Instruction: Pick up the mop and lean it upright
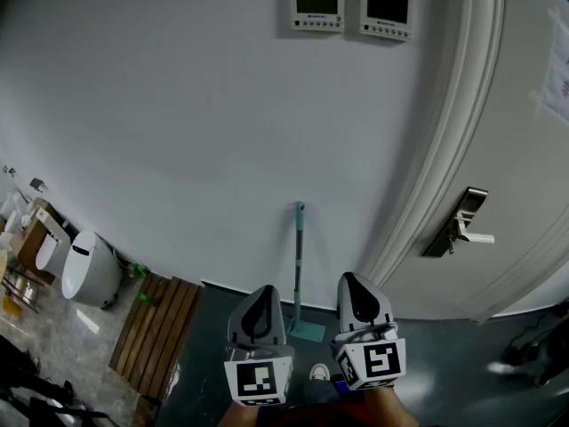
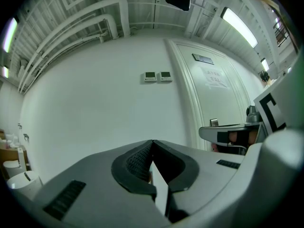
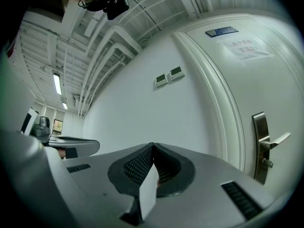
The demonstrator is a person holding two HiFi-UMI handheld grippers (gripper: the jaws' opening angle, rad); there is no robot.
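Observation:
A mop (image 1: 298, 265) with a pale green handle stands upright, leaning against the white wall, its flat green head (image 1: 308, 330) on the dark floor. Both grippers are held level in front of it, apart from it. My left gripper (image 1: 263, 289) is below and left of the mop, jaws together with nothing between them. My right gripper (image 1: 350, 279) is just right of the mop head, also shut and empty. In the left gripper view the tips (image 2: 152, 141) meet; the right gripper view shows its tips (image 3: 153, 145) meeting too. The mop is hidden in both gripper views.
A white door (image 1: 516, 194) with a metal lever handle (image 1: 464, 223) is at the right. Two wall control panels (image 1: 317, 9) hang high up. A wooden slatted mat (image 1: 160, 332) and a white bin (image 1: 89, 269) sit at the left. A shoe (image 1: 319, 373) shows between the grippers.

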